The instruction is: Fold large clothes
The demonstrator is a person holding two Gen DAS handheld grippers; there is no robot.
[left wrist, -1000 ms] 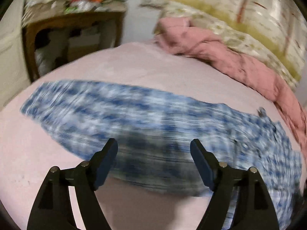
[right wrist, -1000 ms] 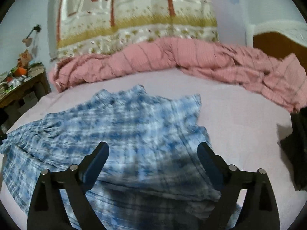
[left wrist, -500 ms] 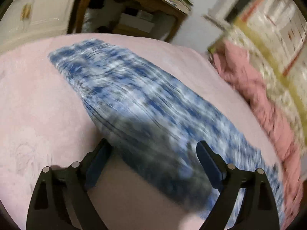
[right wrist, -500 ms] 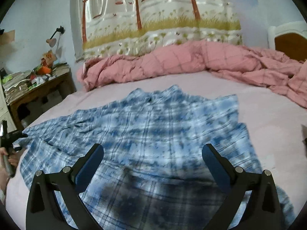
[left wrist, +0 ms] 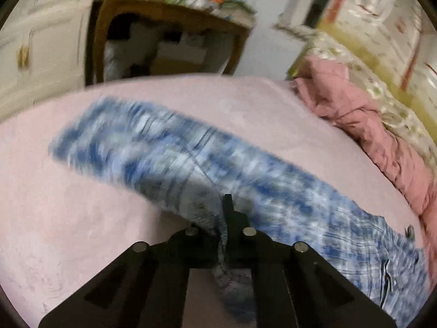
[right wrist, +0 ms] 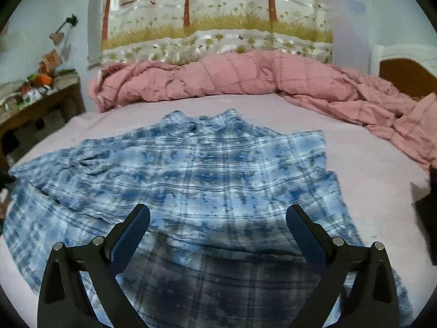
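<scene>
A large blue and white plaid shirt [right wrist: 207,169] lies spread flat on the pink bed sheet [right wrist: 377,180], collar toward the far side. My right gripper [right wrist: 218,235] is open and empty, hovering over the shirt's lower part. In the left wrist view the shirt's sleeve [left wrist: 169,153] stretches away to the upper left. My left gripper [left wrist: 222,218] is shut on the shirt's edge, with cloth bunched between the jaws. That view is blurred by motion.
A rumpled pink quilt [right wrist: 245,76] lies along the far side of the bed, also at right in the left wrist view [left wrist: 368,125]. A cluttered wooden table [left wrist: 169,35] stands beyond the bed. A dark item [right wrist: 430,213] sits at the right edge.
My left gripper has gone from open above the shirt to shut on the shirt's edge. The right gripper has stayed open and drawn back slightly, showing more of the shirt.
</scene>
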